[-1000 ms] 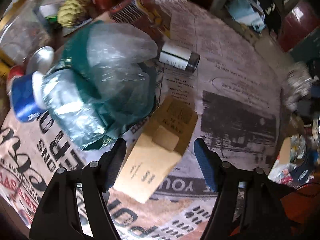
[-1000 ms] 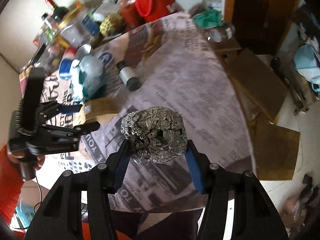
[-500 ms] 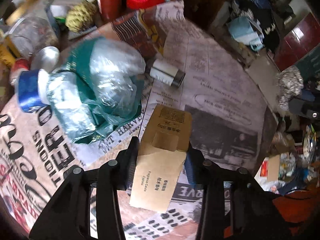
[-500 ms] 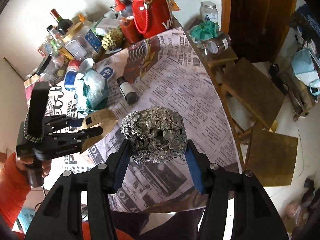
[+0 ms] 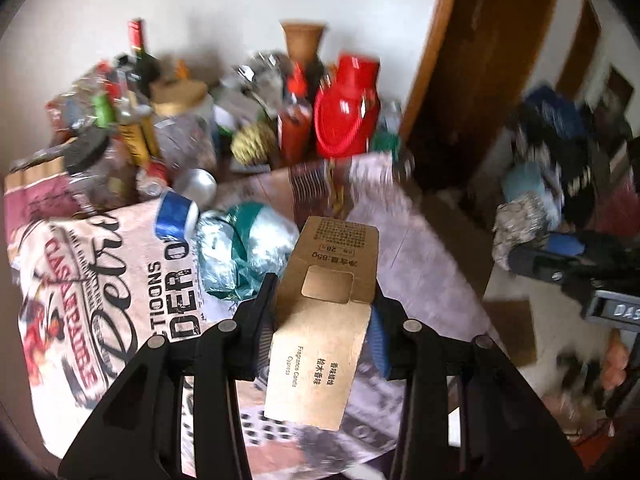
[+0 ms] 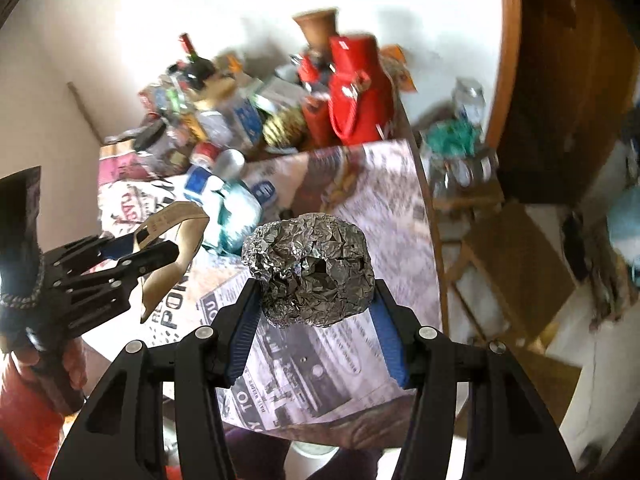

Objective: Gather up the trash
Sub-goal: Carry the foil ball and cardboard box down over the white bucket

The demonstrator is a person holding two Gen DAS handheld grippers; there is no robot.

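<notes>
A flattened cardboard box [image 5: 324, 320] is clamped in the left gripper [image 5: 322, 320] and has been lifted off the newspaper-covered table [image 5: 420, 248] since a moment ago. A crumpled foil ball [image 6: 310, 270] is gripped by the right gripper [image 6: 314, 312]; both pieces are ready for disposal.

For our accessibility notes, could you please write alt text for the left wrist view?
The left hand-held gripper is shut on a flattened brown cardboard box, held above a newspaper-covered table. Behind it lie a crumpled green-and-clear plastic bag, bottles and a red jug; at right, the right hand-held gripper holds a foil ball.
</notes>
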